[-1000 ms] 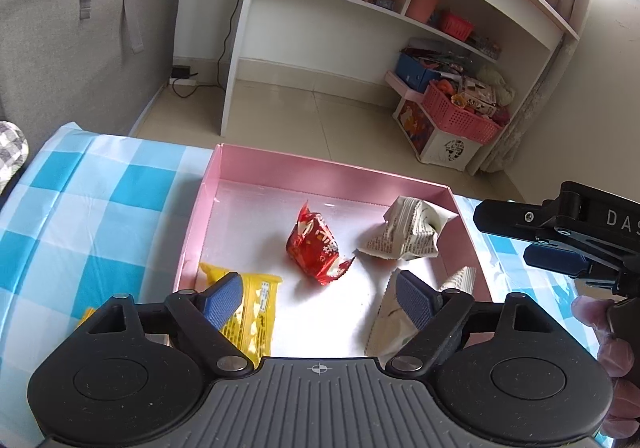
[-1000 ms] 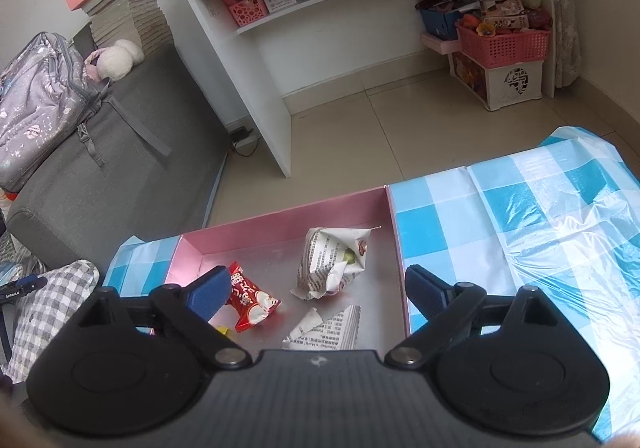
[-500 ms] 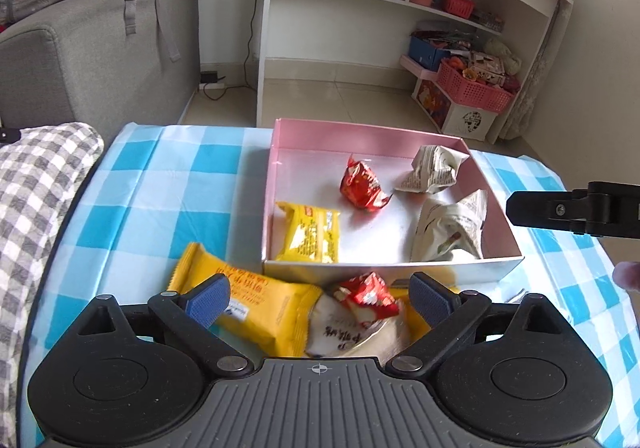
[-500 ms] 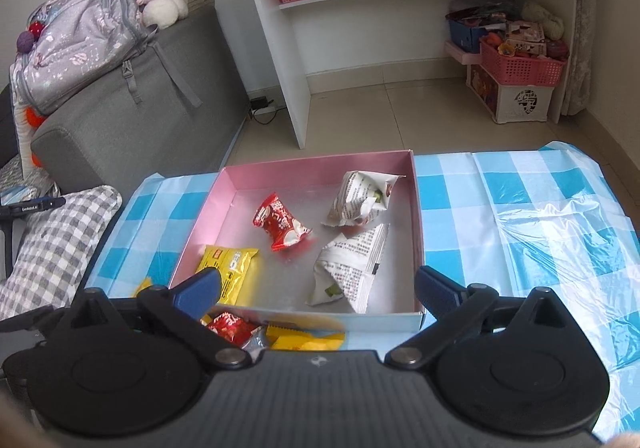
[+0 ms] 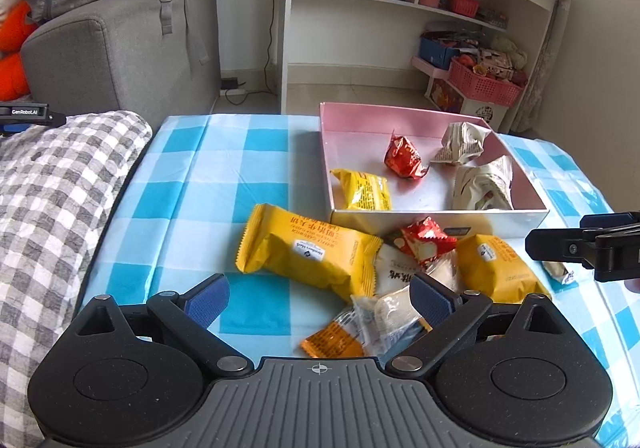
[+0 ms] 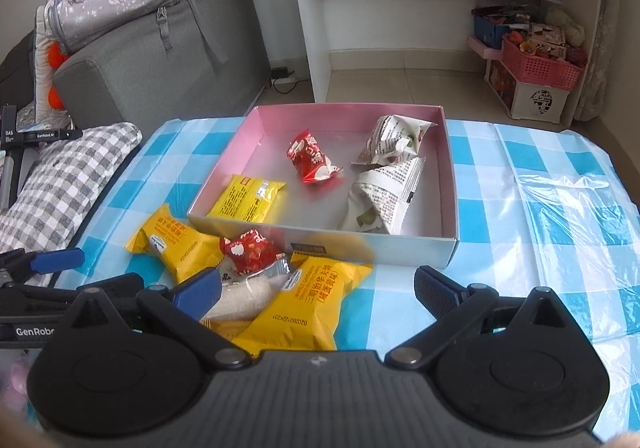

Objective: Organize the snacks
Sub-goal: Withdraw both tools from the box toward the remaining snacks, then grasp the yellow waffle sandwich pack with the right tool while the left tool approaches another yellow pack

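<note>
A pink box on the blue checked tablecloth holds a red packet, a small yellow packet and two white printed packets. In front of the box lies a pile of loose snacks: a large yellow packet, another yellow packet, a red packet and clear-wrapped ones. My left gripper is open and empty, just before the pile. My right gripper is open and empty over the pile's right side.
A grey checked cushion lies at the table's left edge. A grey sofa with a backpack and a white shelf unit stand beyond the table. Clear plastic film lies on the cloth right of the box.
Both grippers have pulled back from over the box toward me. The snack pile in front of the box has come into view. Both stay open.
</note>
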